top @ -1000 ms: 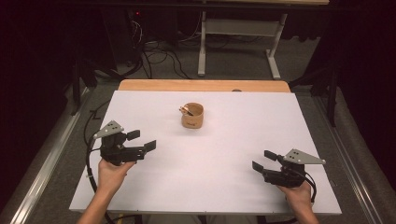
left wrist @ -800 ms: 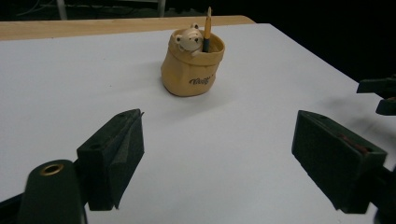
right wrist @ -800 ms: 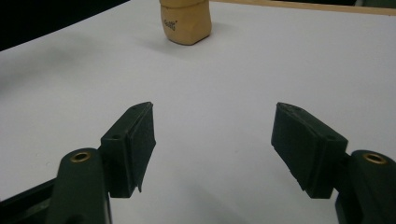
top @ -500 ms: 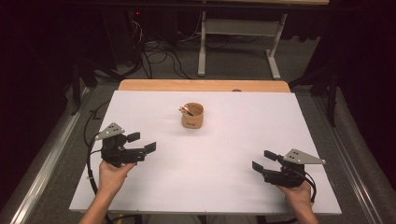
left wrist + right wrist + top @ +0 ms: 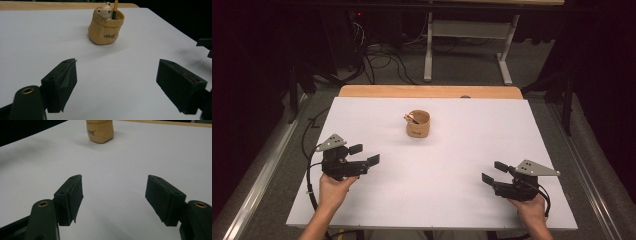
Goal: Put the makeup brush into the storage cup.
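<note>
The white surface (image 5: 432, 200) takes up most of the high view, with a strip of bare wood (image 5: 432, 91) showing along its far edge. Beyond that edge lies grey floor (image 5: 387, 65) with dark cables (image 5: 377, 55) and the pale legs of a frame (image 5: 467, 37) standing on it.

At the near left a hand (image 5: 332, 187) holds the left claw (image 5: 364, 154), which lies low over the surface and points right and slightly far. Its jaws stand wide apart with nothing between them; in the left gripper view (image 5: 117, 82) only bare white surface shows in the gap. A black cable (image 5: 309, 165) trails from it toward the near left edge.

At the near right another hand (image 5: 532, 210) holds the right claw (image 5: 493, 171), pointing left and a little far. Its jaws are also spread wide and grip nothing, and the right gripper view (image 5: 113, 195) shows plain surface between them.

The two claws are well apart, each near its own side of the surface.

Between them and farther off, near the middle of the far half, stands a small tan pot shaped like a sack (image 5: 418, 125), upright and apart from both claws. In the left gripper view the pot (image 5: 106, 27) has dark lettering on its front, a little pale bear figure (image 5: 103, 11) peeking over its rim, and an orange pencil (image 5: 115, 8) standing in it just beside the bear. In the right gripper view the lower part of the pot (image 5: 100, 131) shows at the top edge.
</note>
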`<state>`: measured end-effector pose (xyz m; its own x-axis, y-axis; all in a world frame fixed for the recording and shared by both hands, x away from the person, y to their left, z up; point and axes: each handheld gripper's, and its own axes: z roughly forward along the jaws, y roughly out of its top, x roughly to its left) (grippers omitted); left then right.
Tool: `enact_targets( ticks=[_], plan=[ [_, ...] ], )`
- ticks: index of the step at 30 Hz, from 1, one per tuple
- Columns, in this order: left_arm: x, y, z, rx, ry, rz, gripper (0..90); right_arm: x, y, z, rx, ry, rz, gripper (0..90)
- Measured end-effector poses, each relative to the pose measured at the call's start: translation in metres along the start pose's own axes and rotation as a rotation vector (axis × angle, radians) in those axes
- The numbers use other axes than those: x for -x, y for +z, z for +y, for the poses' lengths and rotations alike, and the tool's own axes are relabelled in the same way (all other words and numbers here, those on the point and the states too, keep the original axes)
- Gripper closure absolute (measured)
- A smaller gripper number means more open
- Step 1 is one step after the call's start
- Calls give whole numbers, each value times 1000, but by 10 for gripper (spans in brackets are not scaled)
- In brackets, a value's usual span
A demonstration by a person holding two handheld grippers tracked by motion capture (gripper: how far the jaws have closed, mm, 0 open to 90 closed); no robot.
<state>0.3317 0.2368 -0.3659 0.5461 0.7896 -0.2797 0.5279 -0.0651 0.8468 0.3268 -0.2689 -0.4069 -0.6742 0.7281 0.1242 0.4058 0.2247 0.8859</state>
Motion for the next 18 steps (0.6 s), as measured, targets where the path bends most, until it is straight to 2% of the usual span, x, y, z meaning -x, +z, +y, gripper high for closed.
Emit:
enact_targets(
  ticks=[18],
  plan=[
    [-1, 10, -8, -30, 0, 2, 184, 0, 0, 0, -2, 1, 0, 322]
  ],
)
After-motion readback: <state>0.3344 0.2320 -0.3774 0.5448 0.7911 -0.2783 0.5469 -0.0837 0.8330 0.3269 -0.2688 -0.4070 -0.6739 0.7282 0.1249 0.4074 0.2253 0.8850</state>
